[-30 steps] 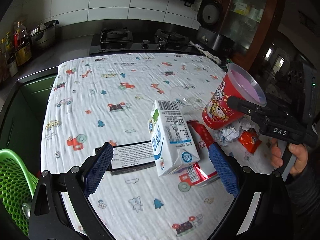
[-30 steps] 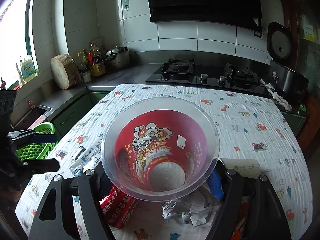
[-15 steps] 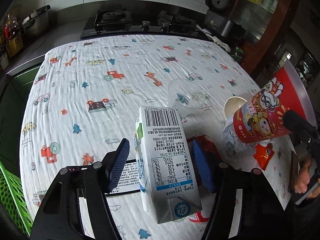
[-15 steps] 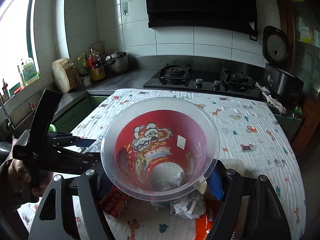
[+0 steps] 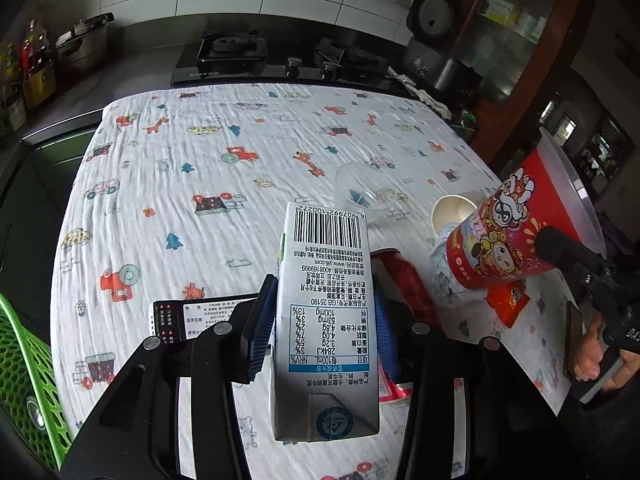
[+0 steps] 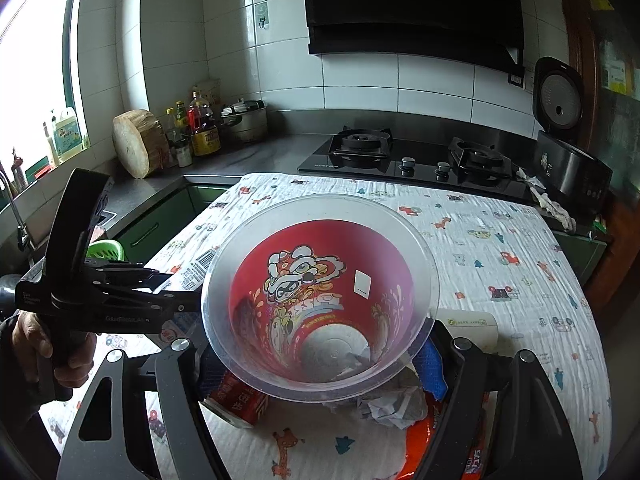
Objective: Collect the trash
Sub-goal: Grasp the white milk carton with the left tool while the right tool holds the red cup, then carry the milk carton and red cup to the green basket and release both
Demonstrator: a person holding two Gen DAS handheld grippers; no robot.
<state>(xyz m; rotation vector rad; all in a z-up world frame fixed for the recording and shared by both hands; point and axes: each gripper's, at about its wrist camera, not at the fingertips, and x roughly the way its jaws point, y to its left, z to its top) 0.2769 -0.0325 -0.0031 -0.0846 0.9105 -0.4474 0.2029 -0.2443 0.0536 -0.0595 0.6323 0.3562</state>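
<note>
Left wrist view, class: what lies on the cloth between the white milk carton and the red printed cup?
A crushed red drink can, seen in the left wrist view.

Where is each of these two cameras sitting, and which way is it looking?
Left wrist: on the left hand-held gripper, facing its clamped milk carton, the table and stove; the other hand shows.
Right wrist: on the right hand-held gripper, looking into its red cup; the left hand shows.
Shared: tablecloth, stove.

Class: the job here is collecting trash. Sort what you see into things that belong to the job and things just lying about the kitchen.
Part of the job:
milk carton in the left tool
red cup in the right tool
crushed can
crumpled paper
green basket

Lying about:
gas stove
rice cooker
chopping block
</note>
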